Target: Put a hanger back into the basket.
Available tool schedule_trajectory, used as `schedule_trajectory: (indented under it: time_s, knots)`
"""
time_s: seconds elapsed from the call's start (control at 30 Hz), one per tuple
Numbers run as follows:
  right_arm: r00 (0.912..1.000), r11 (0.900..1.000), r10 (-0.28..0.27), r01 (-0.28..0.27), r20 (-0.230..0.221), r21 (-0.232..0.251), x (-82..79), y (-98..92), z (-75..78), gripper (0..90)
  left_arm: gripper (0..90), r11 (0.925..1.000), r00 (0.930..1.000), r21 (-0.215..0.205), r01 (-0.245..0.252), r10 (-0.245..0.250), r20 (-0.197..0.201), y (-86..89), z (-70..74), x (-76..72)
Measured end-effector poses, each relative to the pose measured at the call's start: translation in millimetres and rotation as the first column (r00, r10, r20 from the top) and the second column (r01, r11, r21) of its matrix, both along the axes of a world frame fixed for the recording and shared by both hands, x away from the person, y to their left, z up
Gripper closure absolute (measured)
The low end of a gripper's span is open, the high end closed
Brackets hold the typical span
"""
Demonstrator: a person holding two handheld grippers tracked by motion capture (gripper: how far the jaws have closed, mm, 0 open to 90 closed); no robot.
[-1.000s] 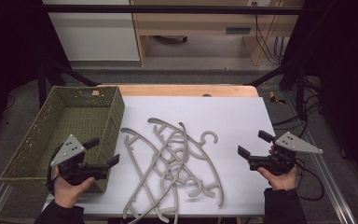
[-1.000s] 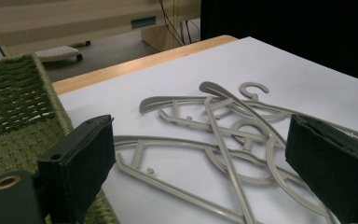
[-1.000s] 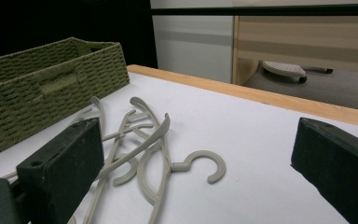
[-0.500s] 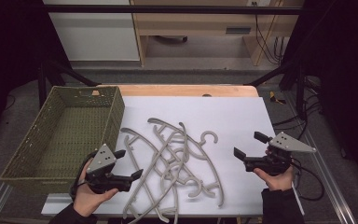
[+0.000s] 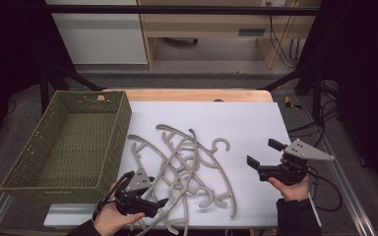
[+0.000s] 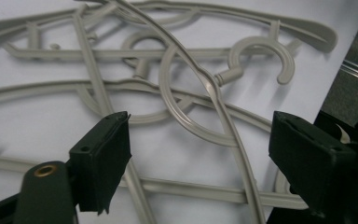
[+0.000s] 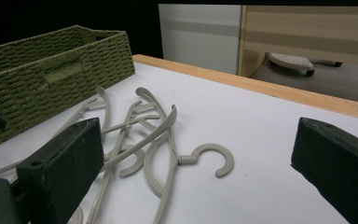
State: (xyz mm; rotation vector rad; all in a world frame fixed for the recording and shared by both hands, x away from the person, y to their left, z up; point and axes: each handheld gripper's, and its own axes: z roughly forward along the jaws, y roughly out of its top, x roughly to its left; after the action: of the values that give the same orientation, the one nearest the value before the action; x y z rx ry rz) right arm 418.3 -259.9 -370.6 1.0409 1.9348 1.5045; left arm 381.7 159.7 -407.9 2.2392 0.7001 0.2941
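Several grey hangers (image 6: 223,121) lie between left claw (image 6: 198,154) jaws (untouched).

No text, label, brand, number or sign can be read anywhere in these views.
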Motion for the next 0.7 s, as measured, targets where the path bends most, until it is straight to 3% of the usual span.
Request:
schedule_trajectory:
  time_s: [0.27, 0.4, 0.7]
  knots:
    - [1.0000, 1.000, 0.001, -0.001, 0.000, 0.002, -0.2, -0.5, 0.2, 2.5, 35.7, 0.9956, 0.9952, 0.080, 0.049, -0.042, -0.088, -17.9, -20.8, -3.0]
    - [1.0000, 1.000, 0.002, -0.002, -0.002, 0.001, -0.1, -0.2, 0.1, 2.5, 41.9, 0.9933, 0.9912, 0.097, 0.063, -0.051, -0.123, -23.8, -28.9, -3.6]
    - [1.0000, 1.000, -0.001, 0.001, -0.003, -0.002, 0.4, 0.5, -0.5, 2.5, 55.3, 0.9889, 0.9872, 0.137, 0.058, -0.037, -0.155, -34.7, -43.6, -0.6]
